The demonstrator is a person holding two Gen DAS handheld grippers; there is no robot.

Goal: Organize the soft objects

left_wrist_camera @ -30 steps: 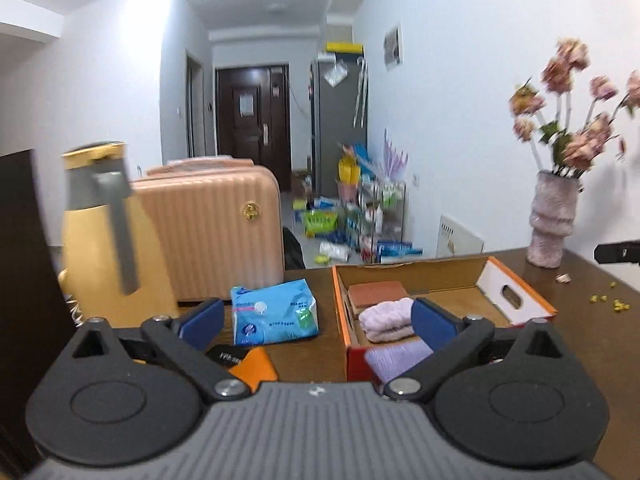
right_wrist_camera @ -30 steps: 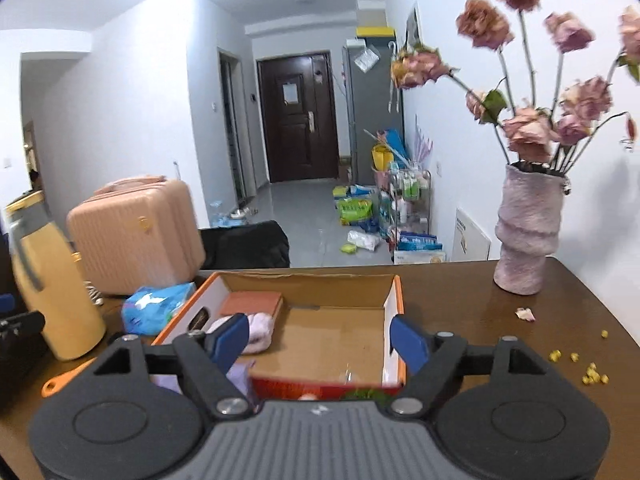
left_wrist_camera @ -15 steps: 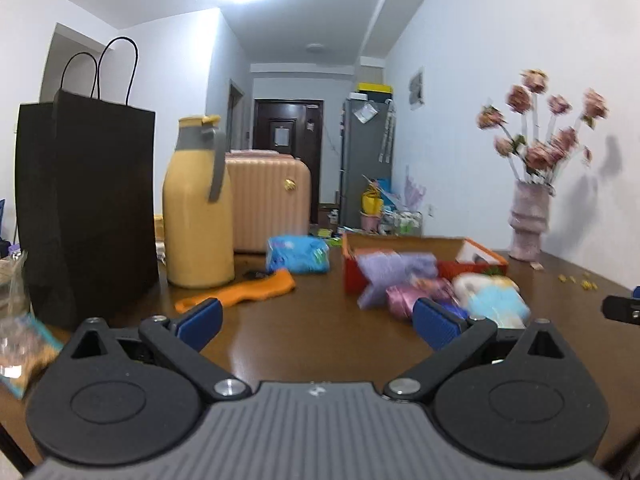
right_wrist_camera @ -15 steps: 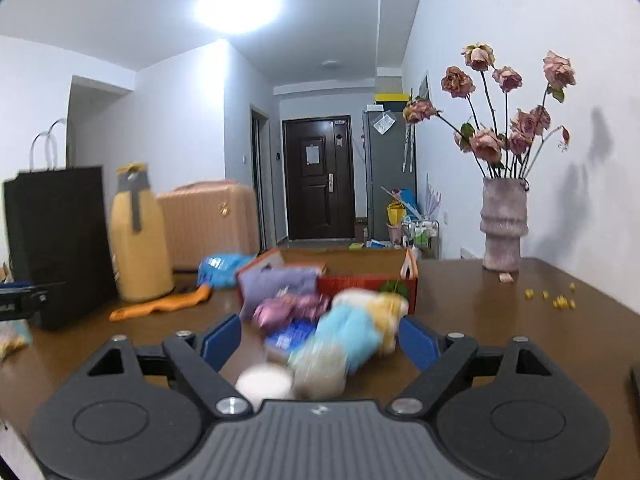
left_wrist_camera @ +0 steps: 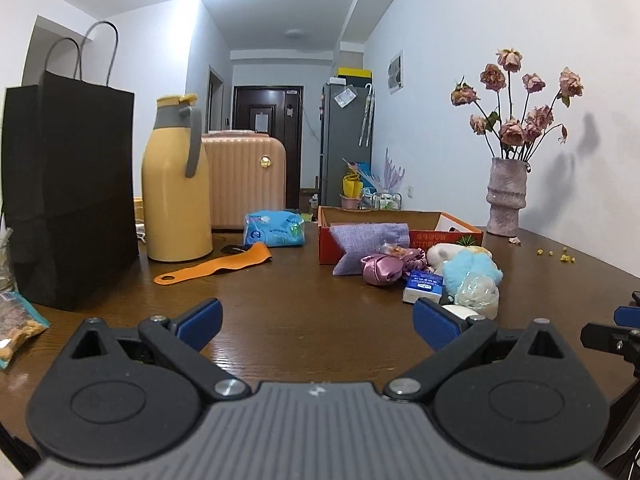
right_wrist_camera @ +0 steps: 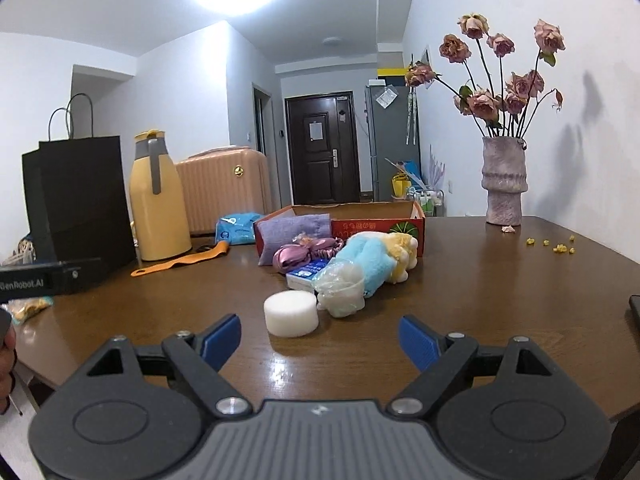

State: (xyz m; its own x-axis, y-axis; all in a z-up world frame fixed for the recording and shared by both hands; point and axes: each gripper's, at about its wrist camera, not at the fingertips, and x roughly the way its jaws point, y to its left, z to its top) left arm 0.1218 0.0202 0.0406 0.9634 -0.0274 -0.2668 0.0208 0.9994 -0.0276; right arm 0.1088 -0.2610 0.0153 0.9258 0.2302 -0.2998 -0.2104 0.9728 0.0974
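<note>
**Both grippers back from the box, pile waiting**

Since a second earlier both grippers had pulled back and sunk from over the orange cardboard box (right_wrist_camera: 380,226) to the table's near edge. The soft things lay heaped just in front of the box: a lilac cloth pouch (right_wrist_camera: 294,236), a pink satin scrunchie (right_wrist_camera: 292,258), a blue-and-yellow plush toy (right_wrist_camera: 376,258), and nearest, a white foam puck (right_wrist_camera: 291,313). The right gripper (right_wrist_camera: 320,338), its jaws just opened wider, stood spread and empty; the left gripper (left_wrist_camera: 316,320) likewise. Sorting had seemingly not begun; next likely a reach for the puck. The box's inside was hidden.
</note>
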